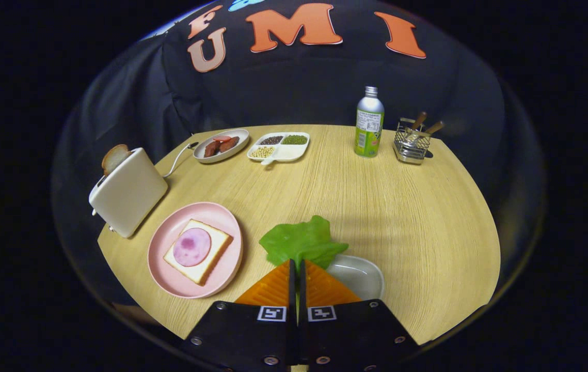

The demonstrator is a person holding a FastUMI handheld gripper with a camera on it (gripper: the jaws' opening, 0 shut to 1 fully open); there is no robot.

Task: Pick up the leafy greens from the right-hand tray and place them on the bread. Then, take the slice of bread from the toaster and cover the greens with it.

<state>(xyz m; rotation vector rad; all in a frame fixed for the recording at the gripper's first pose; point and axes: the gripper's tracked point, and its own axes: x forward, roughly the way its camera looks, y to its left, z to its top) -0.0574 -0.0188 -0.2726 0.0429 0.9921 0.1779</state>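
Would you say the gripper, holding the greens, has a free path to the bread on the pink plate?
Probably yes. The gripper is shut on the greens, and the bread lies just beside it on the plate with only bare table between; the toaster stands farther off.

No text can be read. The bottle (369, 123) carries a printed label — its print too small to make out — and the gripper (296, 268) bears two square black-and-white markers.
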